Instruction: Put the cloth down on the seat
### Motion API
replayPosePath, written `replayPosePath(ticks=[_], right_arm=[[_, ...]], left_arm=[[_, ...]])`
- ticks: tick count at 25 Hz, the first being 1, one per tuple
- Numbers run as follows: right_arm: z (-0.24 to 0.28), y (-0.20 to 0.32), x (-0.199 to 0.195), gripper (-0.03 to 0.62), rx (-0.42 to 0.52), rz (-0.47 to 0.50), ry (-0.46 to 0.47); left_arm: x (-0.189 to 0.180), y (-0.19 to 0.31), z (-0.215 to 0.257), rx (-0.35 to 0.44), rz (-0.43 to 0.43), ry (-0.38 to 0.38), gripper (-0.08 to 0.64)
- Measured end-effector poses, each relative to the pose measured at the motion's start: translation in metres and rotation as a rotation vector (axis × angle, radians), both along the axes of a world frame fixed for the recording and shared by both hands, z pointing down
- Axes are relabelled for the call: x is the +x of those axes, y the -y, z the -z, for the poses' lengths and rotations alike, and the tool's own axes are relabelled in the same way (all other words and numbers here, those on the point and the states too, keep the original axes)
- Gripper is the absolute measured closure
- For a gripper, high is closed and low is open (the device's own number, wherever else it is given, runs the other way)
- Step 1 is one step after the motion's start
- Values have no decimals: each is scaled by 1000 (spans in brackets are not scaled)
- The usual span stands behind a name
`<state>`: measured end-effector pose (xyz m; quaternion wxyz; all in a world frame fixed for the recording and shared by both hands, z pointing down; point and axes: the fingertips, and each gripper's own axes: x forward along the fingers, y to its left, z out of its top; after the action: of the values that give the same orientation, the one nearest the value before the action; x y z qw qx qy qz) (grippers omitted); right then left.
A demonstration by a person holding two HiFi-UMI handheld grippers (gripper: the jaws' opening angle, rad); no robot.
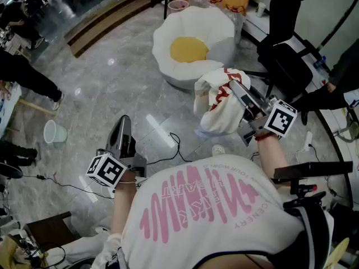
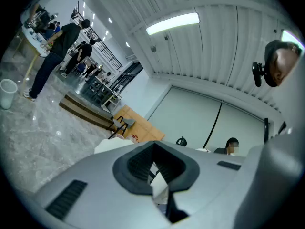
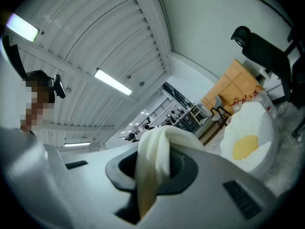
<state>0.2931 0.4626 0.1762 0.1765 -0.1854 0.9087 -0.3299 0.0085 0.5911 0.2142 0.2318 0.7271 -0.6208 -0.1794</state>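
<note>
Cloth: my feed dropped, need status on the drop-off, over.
Right claw shut on cloth, bunched, held in air. Left claw shut, empty. Seat ahead, nothing on it; nothing seen between.

The person is holding the left hand-held gripper (image 1: 124, 125) low on the left side, pointing it level and forward, its jaws closed together with only a thin slit between them. The left forearm (image 1: 124, 203) is reaching straight ahead from the body. The right forearm (image 1: 270, 158) is stretching forward and outward, carrying the right hand-held gripper (image 1: 234, 87) higher and tilting it slightly upward. Its jaws are clamping a fold of the white cloth (image 1: 220, 112), which is hanging bunched from them.
</note>
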Motion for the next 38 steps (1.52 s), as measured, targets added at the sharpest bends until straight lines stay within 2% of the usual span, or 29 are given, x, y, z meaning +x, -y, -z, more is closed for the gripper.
replayPosePath(ticks=[7, 12, 19, 25, 34, 38], right_arm=[[-1, 4, -2, 551, 47, 6, -23], [-7, 7, -1, 551, 4, 2, -11], [-12, 19, 0, 550, 11, 12, 34], [-3, 85, -5, 549, -32, 35, 48], [4, 196, -5, 549, 53, 156, -24], [-4, 239, -5, 549, 31, 197, -42]], left_arm=[[1, 1, 0, 4, 2, -1, 551], [1, 0, 0, 11, 13, 4, 551], [6, 6, -6, 24, 23, 10, 551], [6, 55, 2, 4, 59, 31, 551], [20, 157, 9, 27, 138, 13, 551], [31, 189, 2, 23, 173, 2, 551]])
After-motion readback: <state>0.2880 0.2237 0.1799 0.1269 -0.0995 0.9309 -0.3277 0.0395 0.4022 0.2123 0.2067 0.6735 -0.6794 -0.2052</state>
